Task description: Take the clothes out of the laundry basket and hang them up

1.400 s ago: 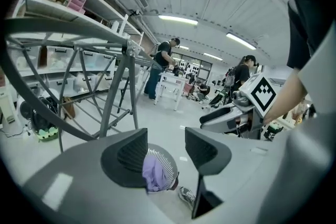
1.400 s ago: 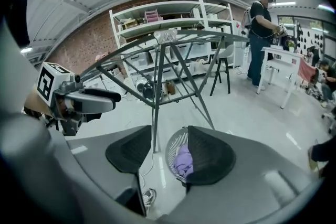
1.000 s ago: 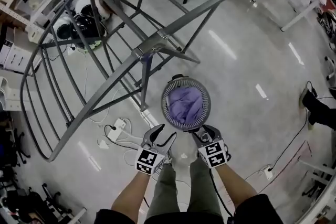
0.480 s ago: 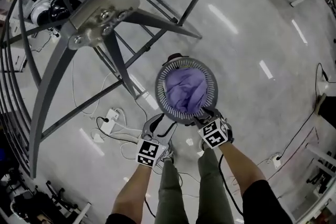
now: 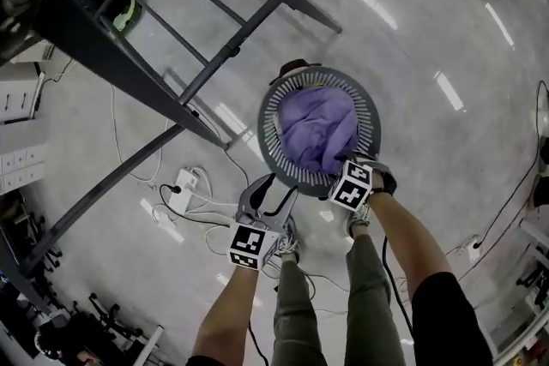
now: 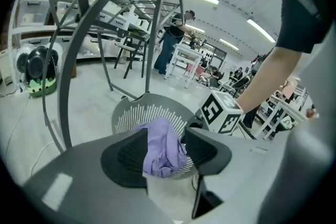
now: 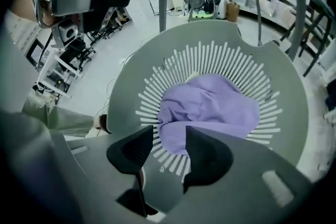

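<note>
Crumpled purple cloth lies in the round grey slatted plastic basket. My right gripper, at its 5 o'clock rim, has jaws apart, just closing, empty; left gripper wide, empty. Risk: I could snag a slat.

lilac cloth — grey slatted laundry basket — black-and-white marker cubes

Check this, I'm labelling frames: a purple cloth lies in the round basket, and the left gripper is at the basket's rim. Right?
No. The right gripper is at the rim, not the left gripper, which hangs short of the basket; the head view shows it. The purple cloth does lie in the round basket.
</note>
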The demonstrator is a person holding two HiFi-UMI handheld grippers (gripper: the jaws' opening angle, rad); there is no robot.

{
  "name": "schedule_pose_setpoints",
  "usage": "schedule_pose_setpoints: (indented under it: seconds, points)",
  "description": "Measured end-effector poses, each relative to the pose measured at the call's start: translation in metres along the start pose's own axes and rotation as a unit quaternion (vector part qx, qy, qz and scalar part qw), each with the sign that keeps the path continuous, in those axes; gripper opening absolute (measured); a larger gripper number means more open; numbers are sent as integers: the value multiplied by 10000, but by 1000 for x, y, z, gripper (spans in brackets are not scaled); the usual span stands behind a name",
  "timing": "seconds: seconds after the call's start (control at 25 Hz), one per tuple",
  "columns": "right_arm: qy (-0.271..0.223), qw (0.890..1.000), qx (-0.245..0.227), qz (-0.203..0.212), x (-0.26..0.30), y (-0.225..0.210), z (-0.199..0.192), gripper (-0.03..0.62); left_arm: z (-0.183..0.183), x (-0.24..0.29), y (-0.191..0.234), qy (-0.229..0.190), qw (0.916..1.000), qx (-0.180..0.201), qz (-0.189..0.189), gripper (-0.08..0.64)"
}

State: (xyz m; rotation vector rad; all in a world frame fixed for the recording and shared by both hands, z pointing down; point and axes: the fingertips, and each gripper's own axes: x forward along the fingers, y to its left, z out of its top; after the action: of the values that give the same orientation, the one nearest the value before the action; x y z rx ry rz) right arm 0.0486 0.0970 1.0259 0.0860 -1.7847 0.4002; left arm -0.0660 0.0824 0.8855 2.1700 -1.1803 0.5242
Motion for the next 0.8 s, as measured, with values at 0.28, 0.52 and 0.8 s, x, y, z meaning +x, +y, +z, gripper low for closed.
schedule_pose_setpoints:
  seconds: [0.28,0.52,0.8]
  points:
    - [929,9912,-870,354,42,9,-20,175,-16,11,15,-165,9996,-204,90,198]
    - [1846,9725,-1244,689,59,12,-38,158,-24,10,19,-254,9992,-283,118,198]
    - [2314,9571,-1616,658,76,10,-45,50,-31,-1,31,-233,9989,-347,228,198]
